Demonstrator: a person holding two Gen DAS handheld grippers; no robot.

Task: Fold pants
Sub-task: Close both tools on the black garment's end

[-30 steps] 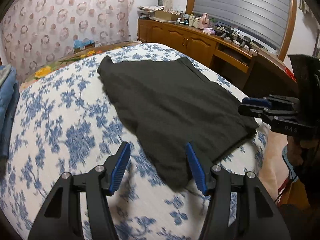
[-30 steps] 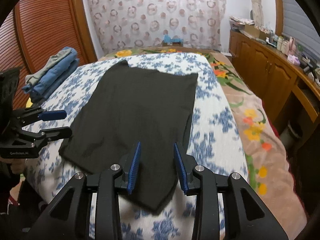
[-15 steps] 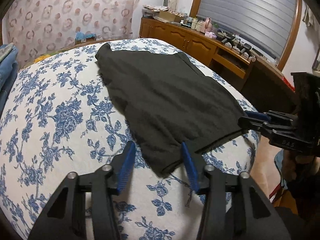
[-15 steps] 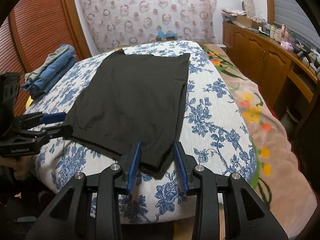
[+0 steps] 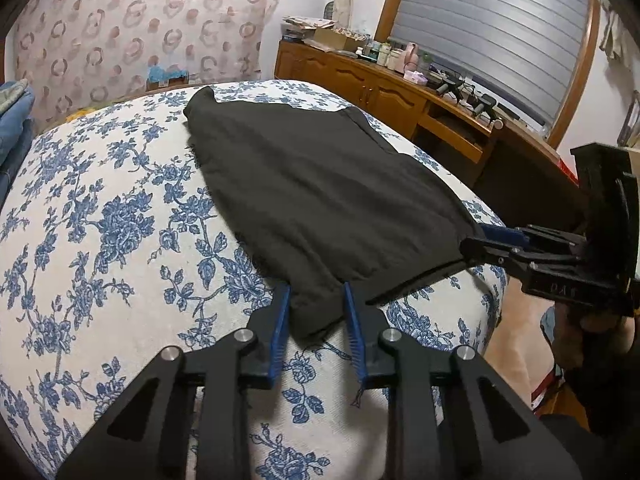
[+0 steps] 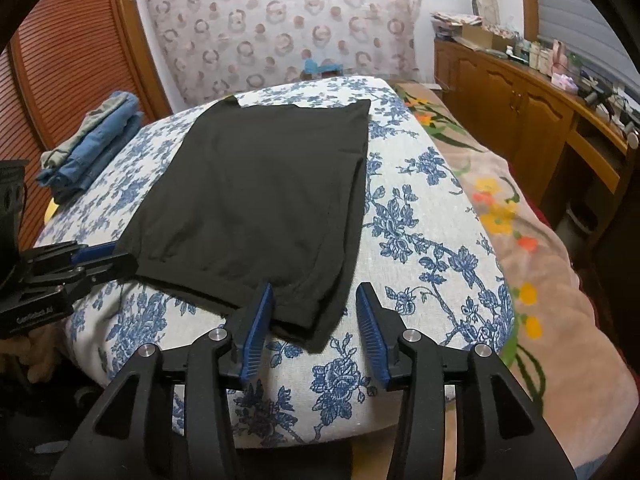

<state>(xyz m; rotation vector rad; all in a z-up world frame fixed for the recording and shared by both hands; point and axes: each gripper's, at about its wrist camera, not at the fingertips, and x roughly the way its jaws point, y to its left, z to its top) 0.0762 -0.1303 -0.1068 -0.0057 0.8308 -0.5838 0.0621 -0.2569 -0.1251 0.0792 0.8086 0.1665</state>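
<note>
Black pants (image 5: 320,192) lie flat on a blue-flowered white bedspread (image 5: 100,240), also seen in the right wrist view (image 6: 256,192). My left gripper (image 5: 314,300) is open, its blue fingers either side of the near left corner of the pants. My right gripper (image 6: 314,300) is open, straddling the near right corner at the bed's front edge. The right gripper shows in the left wrist view (image 5: 480,244) at that far corner. The left gripper shows in the right wrist view (image 6: 112,256) at the other corner.
A stack of folded jeans (image 6: 92,144) sits at the bed's far left. A wooden cabinet (image 6: 532,96) with clutter runs along the right wall. A flowered pink blanket (image 6: 540,260) covers the bed's right side. A louvred wooden door (image 6: 68,56) stands left.
Both grippers have drawn back to the near edge of the pants, each now framing a near corner. The left jaws have narrowed and the right jaws have widened.
</note>
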